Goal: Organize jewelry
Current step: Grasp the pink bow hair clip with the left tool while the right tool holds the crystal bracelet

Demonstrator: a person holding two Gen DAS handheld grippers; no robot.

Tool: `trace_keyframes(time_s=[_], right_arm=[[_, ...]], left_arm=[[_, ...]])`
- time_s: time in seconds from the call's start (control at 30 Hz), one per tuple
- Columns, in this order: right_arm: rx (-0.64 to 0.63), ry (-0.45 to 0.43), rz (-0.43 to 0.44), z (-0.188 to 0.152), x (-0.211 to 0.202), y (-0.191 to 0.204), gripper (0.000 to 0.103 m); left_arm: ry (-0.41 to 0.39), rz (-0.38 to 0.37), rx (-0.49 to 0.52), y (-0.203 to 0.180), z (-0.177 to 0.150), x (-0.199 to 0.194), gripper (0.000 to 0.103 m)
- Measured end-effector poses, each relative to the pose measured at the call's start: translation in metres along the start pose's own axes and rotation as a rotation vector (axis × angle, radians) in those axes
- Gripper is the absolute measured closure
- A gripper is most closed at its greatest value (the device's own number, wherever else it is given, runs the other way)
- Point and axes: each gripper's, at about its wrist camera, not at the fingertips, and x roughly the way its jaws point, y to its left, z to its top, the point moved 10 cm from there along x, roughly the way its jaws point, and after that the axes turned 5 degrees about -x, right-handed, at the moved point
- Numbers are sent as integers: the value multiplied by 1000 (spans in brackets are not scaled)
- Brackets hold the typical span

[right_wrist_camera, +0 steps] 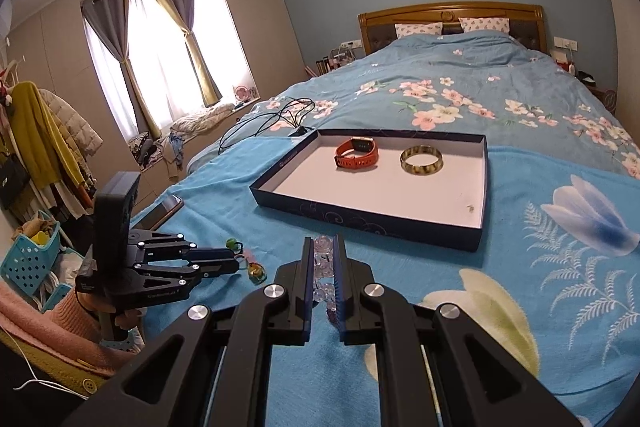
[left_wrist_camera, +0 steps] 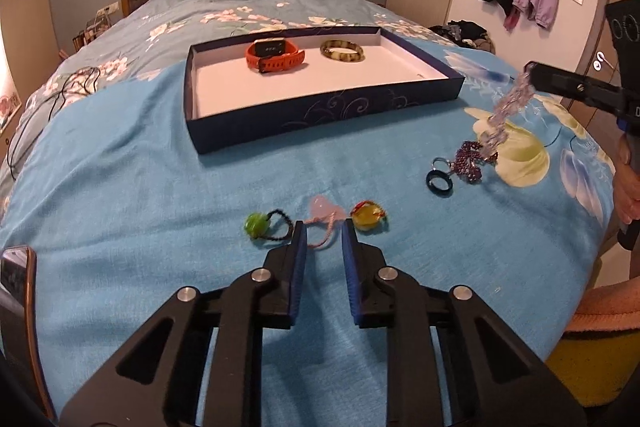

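Note:
A dark blue box tray [left_wrist_camera: 320,115] [right_wrist_camera: 360,221] lies on the blue blanket. In it are an orange watch [left_wrist_camera: 274,55] [right_wrist_camera: 357,153] and a mottled bangle [left_wrist_camera: 342,50] [right_wrist_camera: 421,159]. My right gripper [right_wrist_camera: 323,247] [left_wrist_camera: 532,75] is shut on a clear crystal bead bracelet [left_wrist_camera: 506,107] [right_wrist_camera: 323,267] that hangs down above the blanket. My left gripper [left_wrist_camera: 324,231] [right_wrist_camera: 236,265] is open and empty, its fingers on either side of a pink pendant [left_wrist_camera: 324,211]. A green bead tie [left_wrist_camera: 260,225], a yellow pendant [left_wrist_camera: 367,215], a purple bead piece [left_wrist_camera: 468,161] and a dark ring [left_wrist_camera: 440,183] lie near.
A phone [left_wrist_camera: 18,291] [right_wrist_camera: 164,211] lies at the blanket's left edge. Black cables [left_wrist_camera: 60,95] [right_wrist_camera: 276,119] lie on the floral duvet left of the tray. A blue basket [right_wrist_camera: 30,259] and hanging clothes stand beside the bed.

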Motion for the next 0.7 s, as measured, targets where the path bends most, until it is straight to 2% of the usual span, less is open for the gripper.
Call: trace_keyframes(time_s=[0.37,0.47,0.7], right_arm=[[14,21,22,-6,10,5,95],[19,20,22,-4,12,4,95],[3,-1,23,8,12,5,95]], left_arm=[[36,21,51,-2,7,16,83],[36,36,50,0,8,17,96],[11,12,25,0,15,11,98]])
